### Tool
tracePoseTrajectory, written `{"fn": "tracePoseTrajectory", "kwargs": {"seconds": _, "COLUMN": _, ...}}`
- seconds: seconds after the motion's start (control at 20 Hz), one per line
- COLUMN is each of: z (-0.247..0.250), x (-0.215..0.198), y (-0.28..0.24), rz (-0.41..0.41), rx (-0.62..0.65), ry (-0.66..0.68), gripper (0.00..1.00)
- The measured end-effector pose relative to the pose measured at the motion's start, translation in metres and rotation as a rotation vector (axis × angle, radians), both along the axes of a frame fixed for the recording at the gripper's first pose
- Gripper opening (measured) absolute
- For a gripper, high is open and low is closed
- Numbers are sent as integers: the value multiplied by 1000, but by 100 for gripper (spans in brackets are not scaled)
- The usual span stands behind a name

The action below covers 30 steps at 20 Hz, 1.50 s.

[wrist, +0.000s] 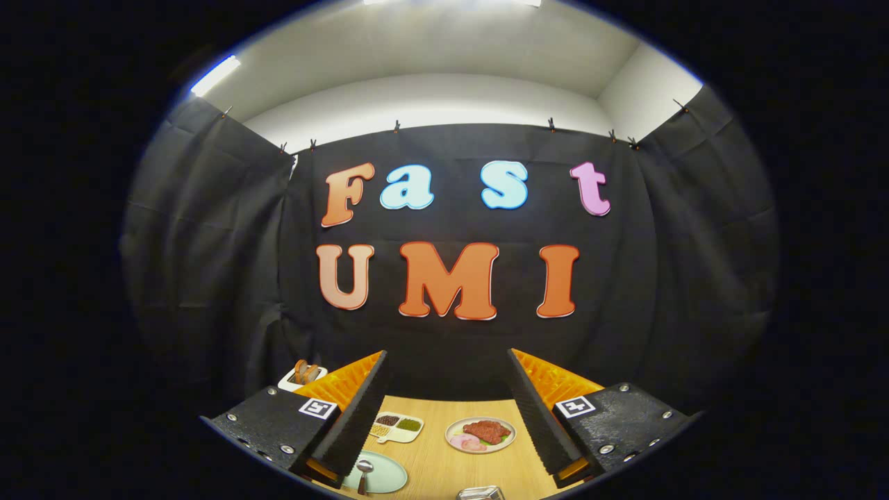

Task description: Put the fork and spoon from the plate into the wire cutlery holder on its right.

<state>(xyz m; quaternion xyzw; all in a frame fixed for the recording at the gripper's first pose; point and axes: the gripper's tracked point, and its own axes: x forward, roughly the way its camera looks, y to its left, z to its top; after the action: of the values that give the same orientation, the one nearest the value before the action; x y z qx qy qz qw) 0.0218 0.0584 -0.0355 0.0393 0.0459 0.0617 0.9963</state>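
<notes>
gripper (448,403) fingers spread wide, gripping nothing, raised over the desk (444,472) | spoon (363,474) lies on the pale plate (389,479) below the left finger, handle toward me, fork not made out | wire cutlery holder (481,494) just right of plate | I judge: drop down-left, close across the handle.

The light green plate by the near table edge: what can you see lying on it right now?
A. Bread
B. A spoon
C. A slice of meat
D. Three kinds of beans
B. A spoon lies on the light green plate, beside one finger of the open hand-held gripper; the meat sits on a separate plate farther back.
</notes>
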Motion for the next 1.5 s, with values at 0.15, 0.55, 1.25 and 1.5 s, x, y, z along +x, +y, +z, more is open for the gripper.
{"fn": "tracePoseTrajectory", "kwargs": {"seconds": 0.15, "z": -32, "x": 0, "y": 30, "rz": 59, "rx": -6, "ry": 96, "gripper": 98}}
{"fn": "tracePoseTrajectory", "kwargs": {"seconds": 0.55, "z": -154, "x": -18, "y": 110, "rz": 222, "rx": -54, "ry": 520, "gripper": 99}}
{"fn": "tracePoseTrajectory", "kwargs": {"seconds": 1.25, "z": -332, "x": -60, "y": 171, "rz": 353, "rx": -226, "ry": 1062, "gripper": 89}}
{"fn": "tracePoseTrajectory", "kwargs": {"seconds": 1.5, "z": -381, "x": -61, "y": 168, "rz": 348, "rx": -317, "ry": 1205, "gripper": 78}}
